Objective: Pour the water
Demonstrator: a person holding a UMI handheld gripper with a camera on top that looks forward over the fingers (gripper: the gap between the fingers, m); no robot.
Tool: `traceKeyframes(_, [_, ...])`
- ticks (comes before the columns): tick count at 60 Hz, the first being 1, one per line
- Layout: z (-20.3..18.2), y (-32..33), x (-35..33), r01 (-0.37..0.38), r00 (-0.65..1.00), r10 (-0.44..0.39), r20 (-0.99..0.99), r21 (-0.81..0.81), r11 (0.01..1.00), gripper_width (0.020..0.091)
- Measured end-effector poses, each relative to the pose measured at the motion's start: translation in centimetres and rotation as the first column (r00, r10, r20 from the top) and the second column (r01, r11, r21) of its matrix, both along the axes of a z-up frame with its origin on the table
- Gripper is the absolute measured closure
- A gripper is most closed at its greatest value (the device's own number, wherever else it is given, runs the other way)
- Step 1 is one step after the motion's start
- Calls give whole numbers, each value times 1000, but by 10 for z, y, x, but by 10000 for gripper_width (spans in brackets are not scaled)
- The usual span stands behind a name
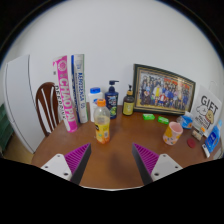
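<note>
Two pink-padded fingers [68, 158] of my hand-held gripper [112, 160] stand wide apart, holding nothing, above the wooden counter [112, 150]; an orange bottle [102, 123] stands just beyond them. Right of it sits an orange cup [173, 133]; behind are more bottles [113, 100], a framed picture [163, 92] and tall boxes [70, 92].

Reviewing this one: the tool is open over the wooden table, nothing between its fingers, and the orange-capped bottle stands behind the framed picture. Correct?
Not quite. In the gripper view the orange-capped bottle stands in front of the framed picture and to its left, not behind it. The rest holds: the tool is open over the wooden table, nothing between its fingers.
</note>
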State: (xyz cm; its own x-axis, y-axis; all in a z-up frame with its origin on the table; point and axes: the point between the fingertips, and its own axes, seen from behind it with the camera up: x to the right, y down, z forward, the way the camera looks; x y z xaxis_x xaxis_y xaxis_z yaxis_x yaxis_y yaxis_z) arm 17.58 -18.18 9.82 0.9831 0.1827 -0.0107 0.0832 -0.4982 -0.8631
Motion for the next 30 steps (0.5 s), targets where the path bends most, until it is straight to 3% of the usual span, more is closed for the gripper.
traceKeyframes(19, [-50, 145, -67, 105, 992, -96, -85, 106, 989, 270])
traceKeyframes(27, [-79, 182, -72, 121, 992, -116, -42, 121, 985, 445])
traceKeyframes(30, [-85, 188, -73, 119, 992, -115, -43, 130, 984, 595])
